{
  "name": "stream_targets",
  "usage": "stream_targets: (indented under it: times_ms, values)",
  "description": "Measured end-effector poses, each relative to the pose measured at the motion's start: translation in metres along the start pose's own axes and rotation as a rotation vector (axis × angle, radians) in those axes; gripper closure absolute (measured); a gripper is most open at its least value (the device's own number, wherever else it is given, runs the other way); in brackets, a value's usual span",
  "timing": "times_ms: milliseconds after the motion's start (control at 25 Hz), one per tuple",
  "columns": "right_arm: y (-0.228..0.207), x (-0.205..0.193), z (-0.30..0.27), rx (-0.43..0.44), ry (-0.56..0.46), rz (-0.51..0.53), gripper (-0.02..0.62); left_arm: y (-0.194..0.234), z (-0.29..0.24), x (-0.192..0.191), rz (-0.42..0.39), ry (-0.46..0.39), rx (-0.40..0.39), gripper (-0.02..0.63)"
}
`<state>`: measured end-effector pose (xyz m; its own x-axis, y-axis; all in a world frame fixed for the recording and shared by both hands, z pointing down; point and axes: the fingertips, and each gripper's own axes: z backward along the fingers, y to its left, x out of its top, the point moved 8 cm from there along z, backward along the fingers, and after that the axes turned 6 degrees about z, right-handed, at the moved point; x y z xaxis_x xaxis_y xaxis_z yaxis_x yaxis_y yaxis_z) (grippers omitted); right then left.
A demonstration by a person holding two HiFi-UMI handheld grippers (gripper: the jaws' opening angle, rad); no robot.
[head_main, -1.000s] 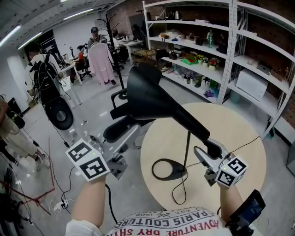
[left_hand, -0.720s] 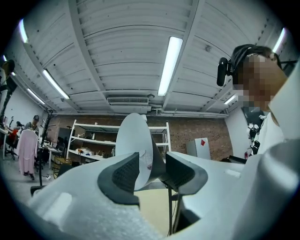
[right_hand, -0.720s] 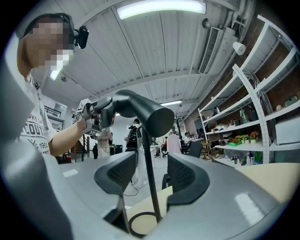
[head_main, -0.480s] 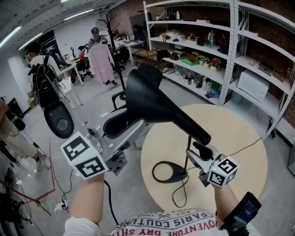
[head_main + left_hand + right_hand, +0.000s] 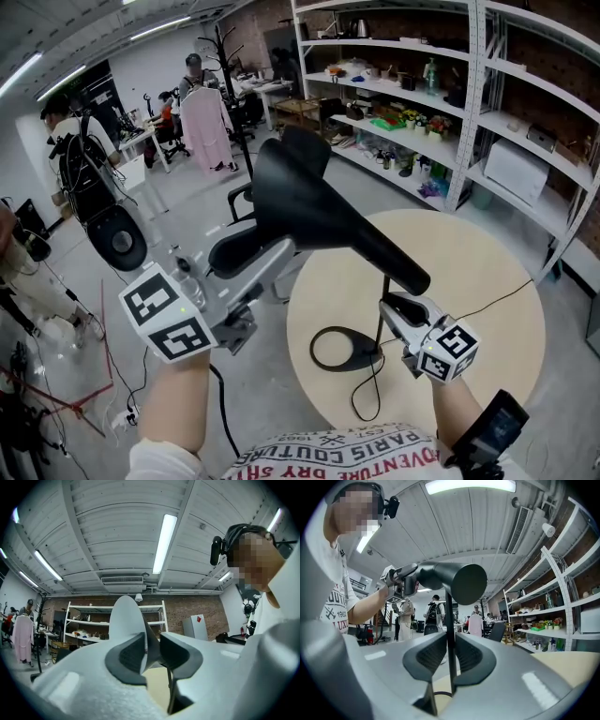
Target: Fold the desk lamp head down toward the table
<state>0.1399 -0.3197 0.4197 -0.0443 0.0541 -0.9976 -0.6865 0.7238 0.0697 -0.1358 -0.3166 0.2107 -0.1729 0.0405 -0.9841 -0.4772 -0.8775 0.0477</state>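
Lamp head: black and broad. It slopes up from the joint at the top of the pole toward the upper left of the head view, and its wide end hangs past the table's edge, above the floor. It is raised, not yet folded down.
Lamp pole: thin, dark and upright, running from the base up to the joint under the narrow end of the head.
Lamp base: a flat black oval ring lying on the table, on the side near me.
Cord: leaves the base and curls toward the near edge of the table.
My left gripper: reaches up and forward to the underside of the head's wide end. Its jaws are closing but still fairly wide. In the left gripper view the rim of the head fills the gap, and the pads meet it on both sides.
My right gripper: held about level over the table, just below the joint. Its jaws are closing to a narrow gap. In the right gripper view the pole stands straight up between the pads, which touch it on each side.
Table: round with a pale wooden top, carrying only the lamp and its cord.
Shelves: white metal racks along the brick wall behind the table, stocked with small goods.
Chair: a black office chair on the floor beyond the table's left edge, partly hidden by my left gripper.
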Motion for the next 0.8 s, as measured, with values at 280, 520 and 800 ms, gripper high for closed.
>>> stream_targets:
  times_ms: [280,520,800]
  values:
    - [0.001,0.001,-0.001,-0.015,-0.006,0.007,0.54,0.002,0.001,0.002,0.01,-0.007,0.01,0.565]
    - [0.002,-0.002,-0.003,-0.025,0.001,0.015,0.541,0.005,0.004,-0.001,0.042,-0.016,0.001,0.571]
    - [0.007,-0.003,0.001,-0.039,0.008,0.03,0.543,0.006,0.013,-0.013,0.095,-0.017,0.007,0.569]
